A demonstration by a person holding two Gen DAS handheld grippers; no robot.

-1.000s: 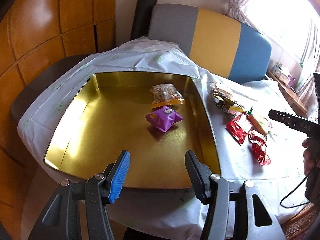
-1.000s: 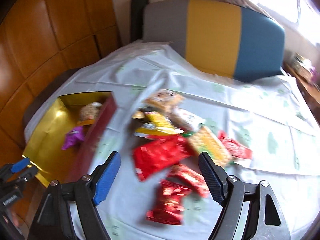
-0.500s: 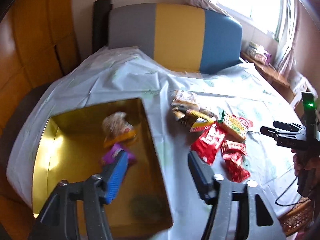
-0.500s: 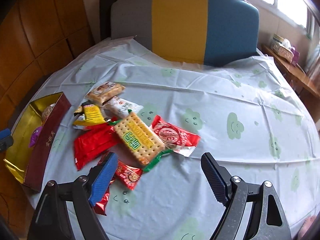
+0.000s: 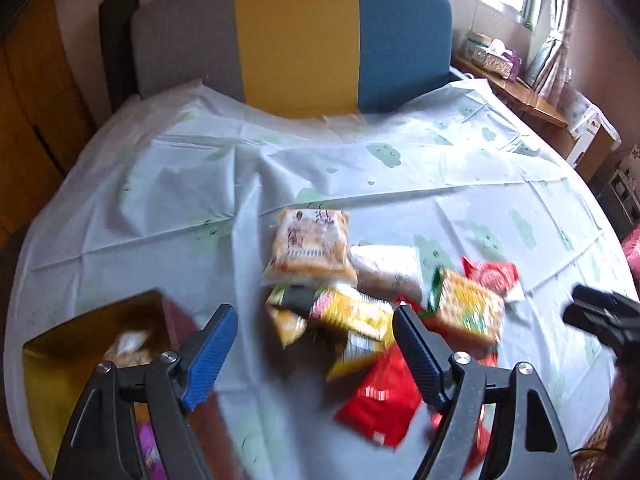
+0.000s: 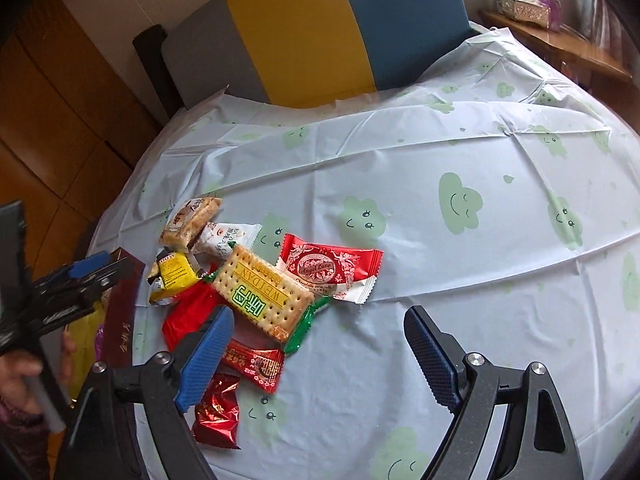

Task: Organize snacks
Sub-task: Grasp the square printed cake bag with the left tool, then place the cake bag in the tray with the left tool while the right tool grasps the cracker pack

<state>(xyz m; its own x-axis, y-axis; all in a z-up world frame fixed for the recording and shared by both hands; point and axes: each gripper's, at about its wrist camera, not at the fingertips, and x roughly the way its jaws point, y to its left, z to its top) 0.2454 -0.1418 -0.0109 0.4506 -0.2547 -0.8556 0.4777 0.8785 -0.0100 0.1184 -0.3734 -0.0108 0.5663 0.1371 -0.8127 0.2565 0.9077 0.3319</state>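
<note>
A heap of wrapped snacks lies on the table: a cracker pack (image 6: 262,294), a red-and-white chocolate pack (image 6: 326,268), a yellow packet (image 6: 174,272), red packets (image 6: 256,364) and a tan pastry pack (image 5: 310,246). The gold-lined box (image 5: 44,364) with dark red sides (image 6: 120,320) stands left of the heap, with snacks inside. My left gripper (image 5: 314,354) is open and empty, above the heap's near side. My right gripper (image 6: 318,354) is open and empty, above the cloth just right of the heap.
A pale cloth with green clouds (image 6: 460,200) covers the round table. A grey, yellow and blue seat back (image 5: 296,36) stands behind it. A wooden wall (image 6: 60,100) is at left, a wooden shelf (image 6: 560,44) at right.
My left gripper has swung right from over the gold box to over the snack heap. My right gripper has shifted right and tilted. Both stay open.
</note>
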